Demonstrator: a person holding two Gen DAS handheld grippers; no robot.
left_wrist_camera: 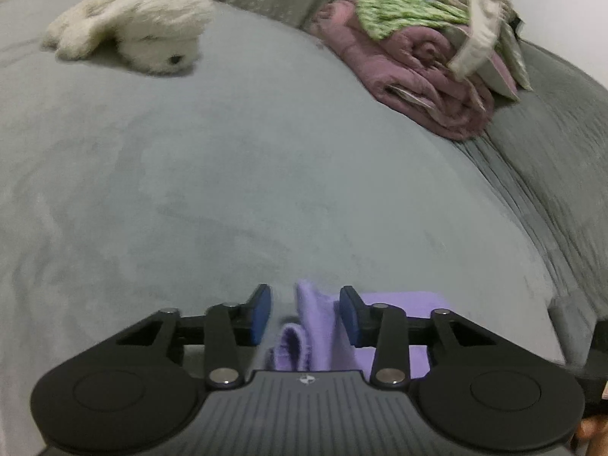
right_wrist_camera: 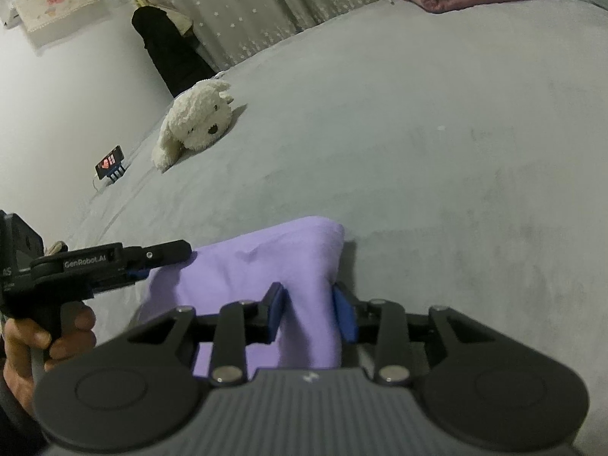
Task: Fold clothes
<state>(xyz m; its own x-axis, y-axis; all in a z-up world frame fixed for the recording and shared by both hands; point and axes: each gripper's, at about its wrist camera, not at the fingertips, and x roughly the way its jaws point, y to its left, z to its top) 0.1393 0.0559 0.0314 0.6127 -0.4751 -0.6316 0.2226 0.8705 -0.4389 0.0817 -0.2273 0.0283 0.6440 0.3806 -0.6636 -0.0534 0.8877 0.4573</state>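
Observation:
A lilac cloth (right_wrist_camera: 243, 266) lies bunched on the grey bed (right_wrist_camera: 437, 152), near its front edge. My right gripper (right_wrist_camera: 309, 313) is shut on a raised fold of it, which fills the space between the blue pads. In the left wrist view a narrow upright fold of the lilac cloth (left_wrist_camera: 311, 315) stands between the pads of my left gripper (left_wrist_camera: 305, 313). That gripper is open, with bare bed showing beside its left pad. The right wrist view shows the left gripper (right_wrist_camera: 167, 254) from the side at the cloth's left edge, held by a hand (right_wrist_camera: 38, 338).
A white plush dog (left_wrist_camera: 133, 34) lies at the far left of the bed. A rolled pink blanket (left_wrist_camera: 425, 76) topped with green and cream clothes (left_wrist_camera: 402, 11) sits at the far right. A phone on a stand (right_wrist_camera: 110, 161) is by the left edge, a curtain (right_wrist_camera: 247, 11) behind.

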